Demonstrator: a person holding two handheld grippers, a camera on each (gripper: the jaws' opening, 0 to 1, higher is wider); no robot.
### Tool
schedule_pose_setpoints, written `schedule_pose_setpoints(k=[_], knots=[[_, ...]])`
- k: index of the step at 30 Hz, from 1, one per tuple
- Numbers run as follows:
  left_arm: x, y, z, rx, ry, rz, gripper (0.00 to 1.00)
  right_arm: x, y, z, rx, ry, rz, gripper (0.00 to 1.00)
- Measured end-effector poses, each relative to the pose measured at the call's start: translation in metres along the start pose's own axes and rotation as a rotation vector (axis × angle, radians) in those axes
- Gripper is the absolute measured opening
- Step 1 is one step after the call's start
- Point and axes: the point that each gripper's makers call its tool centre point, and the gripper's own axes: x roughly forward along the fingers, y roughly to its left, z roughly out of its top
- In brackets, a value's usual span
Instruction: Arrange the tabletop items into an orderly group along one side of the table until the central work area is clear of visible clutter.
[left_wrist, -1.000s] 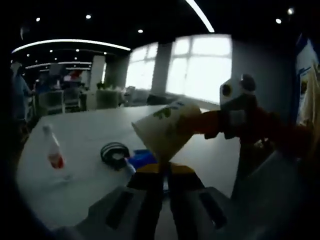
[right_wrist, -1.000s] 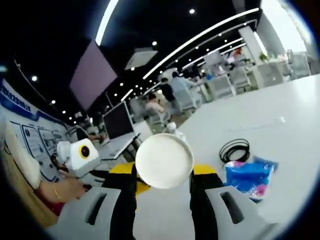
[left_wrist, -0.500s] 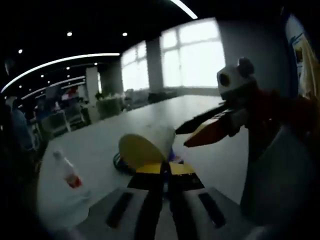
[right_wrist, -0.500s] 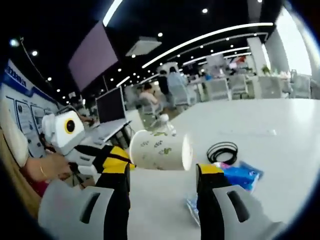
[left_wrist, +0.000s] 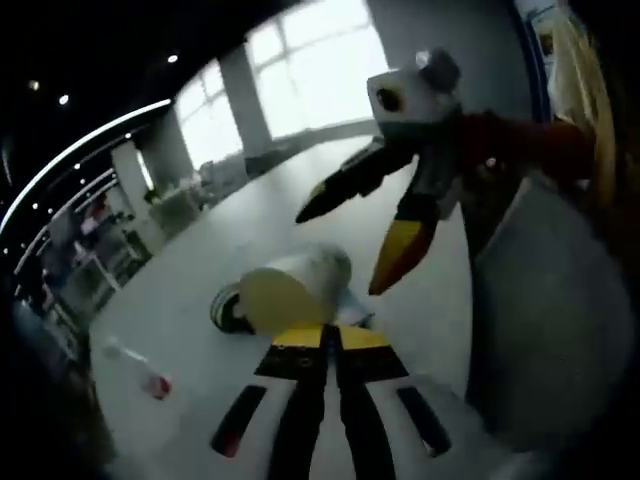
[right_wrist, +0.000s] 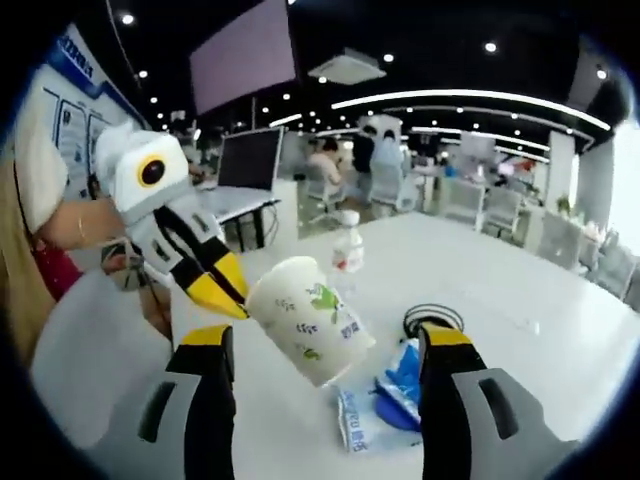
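Left claw (left_wrist: 322, 338) grips paper cup (right_wrist: 308, 318) (tilted); right claw (right_wrist: 325, 345) spread wide.

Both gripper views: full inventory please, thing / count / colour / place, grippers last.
White paper cup with green leaf print: 1, white and green, tilted, held at its rim by the left gripper, above the table.
Clear plastic bottle with red label: 1, clear with a red label, upright on the table beyond the cup.
Black coiled cable: 1, black, flat on the table beside the packets.
Blue plastic packets: a small pile, count unclear, blue and white, on the table below the cup.
White table: 1, white, under everything.
Left gripper: black and yellow jaws closed on the cup's rim.
Right gripper: black and yellow jaws spread apart, holding nothing.
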Motion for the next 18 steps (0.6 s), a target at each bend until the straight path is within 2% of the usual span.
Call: schedule_pose_setpoints(k=[2, 3, 6, 13, 15, 18], knots=[[-0.001, -0.005, 0.003, 0.007, -0.011, -0.032, 0.0, 0.001, 0.007, -0.001, 0.009, 0.004, 0.045, 0.76], [-0.002, -0.009, 0.003, 0.015, -0.007, -0.054, 0.0, 0.001, 0.014, -0.003, -0.008, 0.018, 0.088, 0.76], [-0.002, -0.014, 0.004, 0.047, 0.002, -0.088, 0.0, 0.001, 0.018, -0.012, -0.085, 0.069, 0.122, 0.75], [-0.004, -0.023, 0.003, 0.083, 0.021, -0.159, 0.0, 0.002, 0.021, -0.03, -0.092, 0.152, 0.151, 0.64], [-0.004, -0.022, 0.002, 0.092, 0.028, -0.16, 0.0, 0.002, 0.023, -0.035, -0.105, 0.173, 0.162, 0.6], [-0.005, -0.023, 0.002, 0.075, 0.029, -0.183, 0.0, 0.003, 0.026, -0.04, -0.106, 0.19, 0.177, 0.54]])
